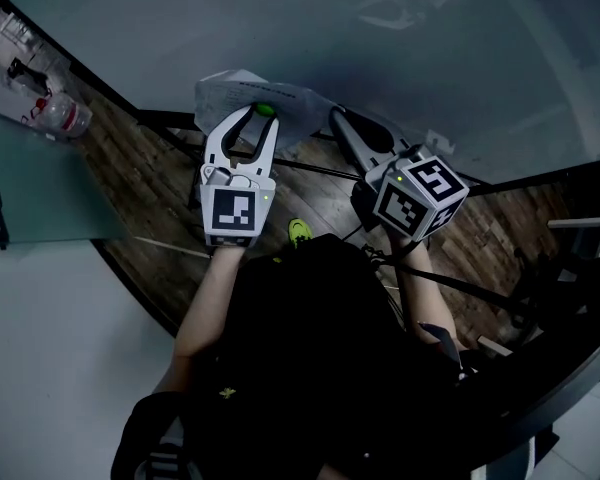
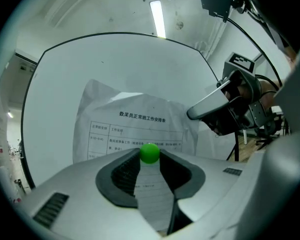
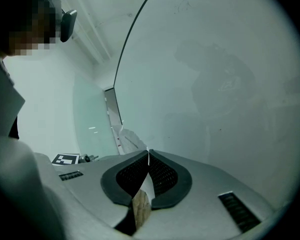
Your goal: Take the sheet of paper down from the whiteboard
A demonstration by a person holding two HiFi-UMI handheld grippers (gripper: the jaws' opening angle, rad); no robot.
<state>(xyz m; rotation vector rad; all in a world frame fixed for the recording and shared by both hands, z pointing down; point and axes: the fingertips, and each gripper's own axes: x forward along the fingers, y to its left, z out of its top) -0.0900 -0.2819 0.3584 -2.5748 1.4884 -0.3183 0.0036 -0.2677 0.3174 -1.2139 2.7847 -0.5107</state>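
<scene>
A printed sheet of paper point(image 1: 242, 92) lies crumpled against the whiteboard point(image 1: 400, 38). My left gripper point(image 1: 263, 114) is shut on a small green round magnet point(image 1: 265, 110) in front of the sheet's lower middle. In the left gripper view the magnet point(image 2: 150, 153) sits between the jaw tips with the sheet point(image 2: 140, 119) behind it. Whether the magnet touches the sheet I cannot tell. My right gripper point(image 1: 336, 118) is shut on the sheet's right edge. The right gripper view shows that paper edge point(image 3: 148, 157) pinched thin between the pads, and the sheet point(image 3: 131, 138) runs away edge-on.
The whiteboard's stand legs point(image 1: 310, 168) cross a wooden floor point(image 1: 140, 188). A plastic bottle point(image 1: 62, 115) lies at the far left by a glass wall point(image 1: 30, 188). A black tripod point(image 2: 240, 144) stands right of the board.
</scene>
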